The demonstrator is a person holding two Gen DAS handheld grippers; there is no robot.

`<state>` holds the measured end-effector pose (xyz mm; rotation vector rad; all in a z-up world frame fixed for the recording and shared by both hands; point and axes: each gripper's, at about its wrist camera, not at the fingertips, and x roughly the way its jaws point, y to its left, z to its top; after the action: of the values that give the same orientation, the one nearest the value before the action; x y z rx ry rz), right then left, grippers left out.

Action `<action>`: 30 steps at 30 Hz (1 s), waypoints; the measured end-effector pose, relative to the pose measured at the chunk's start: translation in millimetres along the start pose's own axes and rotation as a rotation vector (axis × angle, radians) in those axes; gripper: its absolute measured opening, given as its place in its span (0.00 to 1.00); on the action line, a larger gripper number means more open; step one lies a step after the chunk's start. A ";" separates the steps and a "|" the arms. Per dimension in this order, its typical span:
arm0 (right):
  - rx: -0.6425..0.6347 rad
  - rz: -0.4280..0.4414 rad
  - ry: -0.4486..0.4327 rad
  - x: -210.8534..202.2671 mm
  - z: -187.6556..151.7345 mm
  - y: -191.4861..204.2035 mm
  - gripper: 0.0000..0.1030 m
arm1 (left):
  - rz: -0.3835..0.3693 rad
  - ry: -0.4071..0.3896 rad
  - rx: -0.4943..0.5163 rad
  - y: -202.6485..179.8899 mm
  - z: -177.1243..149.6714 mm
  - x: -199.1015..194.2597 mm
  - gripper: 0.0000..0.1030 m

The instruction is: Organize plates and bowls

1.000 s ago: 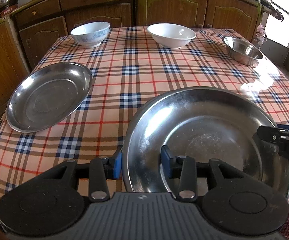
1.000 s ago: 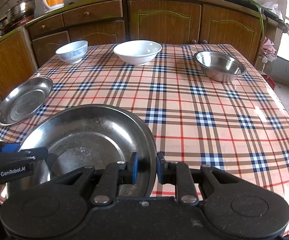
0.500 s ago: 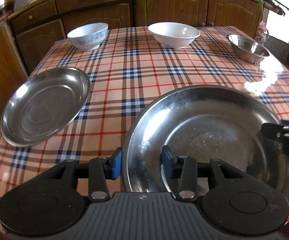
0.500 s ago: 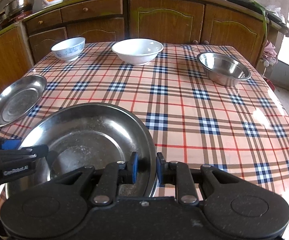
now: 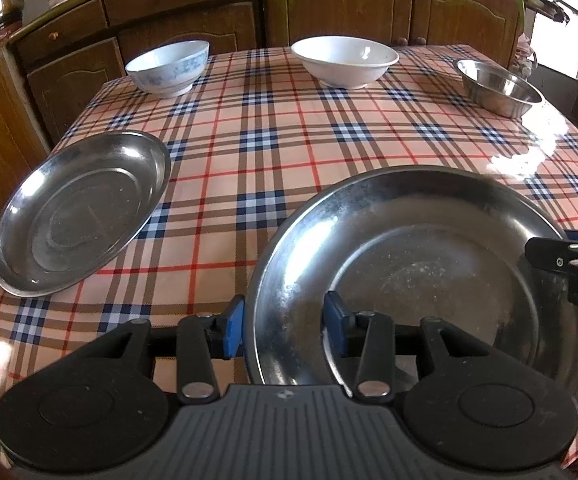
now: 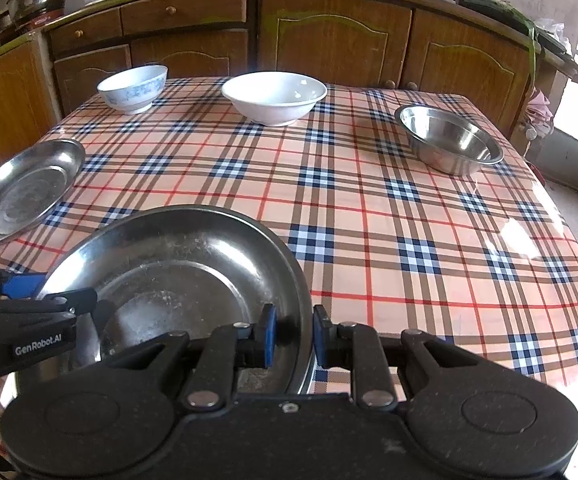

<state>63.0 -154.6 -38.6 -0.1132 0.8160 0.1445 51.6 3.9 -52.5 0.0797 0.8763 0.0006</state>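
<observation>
The big steel plate (image 5: 421, 276) sits at the near edge of the table (image 6: 369, 216), and both grippers hold it by its rim. The left gripper (image 5: 285, 330) has 1 blue pad outside the rim and 1 inside, and the pads look to pinch the sloped wall. The right gripper (image 6: 293, 334) pinches the other side of the rim, with its jaws close together.

I think the step is to carry this plate over to the small steel plate (image 5: 79, 212) at the left and stack them. To do it well, both hands should lift at the same time and keep the plate flat, because steel is slippery and could slide out of the pads. It should go down softly in the middle of the other plate.

The left view shows the small plate up close, right beside the big one. It cuts off the far right of the table. The right view shows the steel bowl (image 6: 449, 144) clearly, and the white bowl (image 6: 275, 96) and the blue patterned bowl (image 6: 133, 86) at the back. It also shows the left gripper from the side.
</observation>
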 end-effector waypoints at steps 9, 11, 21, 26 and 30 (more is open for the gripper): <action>-0.003 -0.006 0.001 2.7 -0.5 0.9 0.25 | -0.002 -0.003 -0.011 0.5 -1.3 4.1 0.42; -0.008 -0.006 0.000 2.3 -0.2 1.4 0.25 | -0.003 -0.006 -0.014 1.0 -1.8 3.9 0.42; -0.020 0.009 -0.013 -3.2 2.7 3.0 0.29 | -0.008 -0.006 -0.023 2.8 -3.9 6.6 0.42; -0.018 0.004 -0.021 -7.0 3.0 1.7 0.29 | -0.010 -0.008 -0.032 4.3 -4.0 6.3 0.44; -0.016 0.002 -0.024 -9.7 2.9 1.1 0.29 | -0.019 -0.019 -0.044 6.7 -4.1 4.1 0.45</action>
<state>58.3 -153.8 -29.6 -0.1255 0.7913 0.1545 51.4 11.0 -57.8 0.0296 0.8573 0.0012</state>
